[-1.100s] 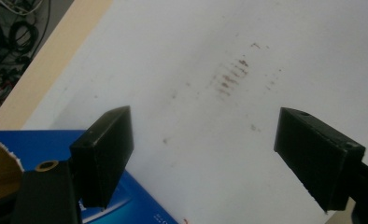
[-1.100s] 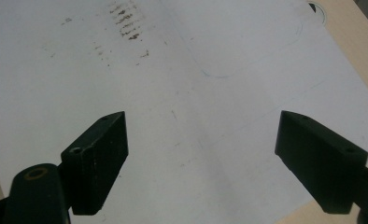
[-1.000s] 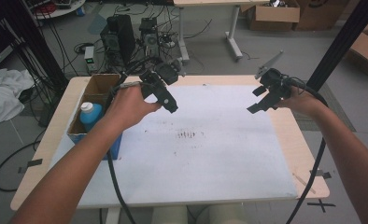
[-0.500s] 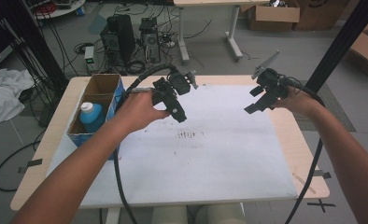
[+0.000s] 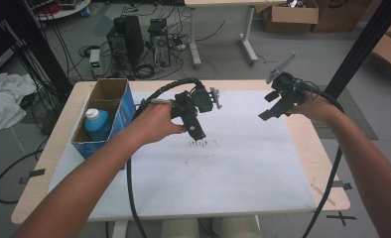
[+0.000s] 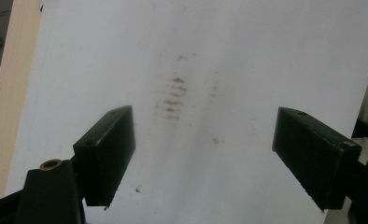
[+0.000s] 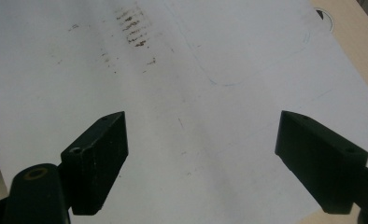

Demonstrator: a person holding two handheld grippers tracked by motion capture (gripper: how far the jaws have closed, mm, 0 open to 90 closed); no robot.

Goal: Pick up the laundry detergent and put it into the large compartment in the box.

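Observation:
My left gripper (image 5: pixel 196 130) hangs over the middle of the white sheet (image 5: pixel 243 163), jaws wide apart and empty, just above a patch of brown smudges (image 5: pixel 199 144). In the left gripper view the same brown smudges (image 6: pixel 173 95) lie between its open fingers (image 6: pixel 108 154). My right gripper (image 5: pixel 270 106) is held above the sheet's far right part, open with nothing in it. The right gripper view looks down past its open fingers (image 7: pixel 98 156) at the bare white sheet (image 7: pixel 210 116) and the smudges (image 7: pixel 131 25) farther off.
A blue cardboard box (image 5: pixel 103 116) at the table's left holds a blue bottle with a white cap (image 5: pixel 96 123). The wooden table edge (image 5: pixel 327 163) frames the sheet. Computers and cables (image 5: pixel 139 44) sit on the floor beyond the table, with cardboard boxes (image 5: pixel 293 17) farther back.
My left gripper has moved right from beside the box to over the middle of the sheet. The right gripper has barely shifted.

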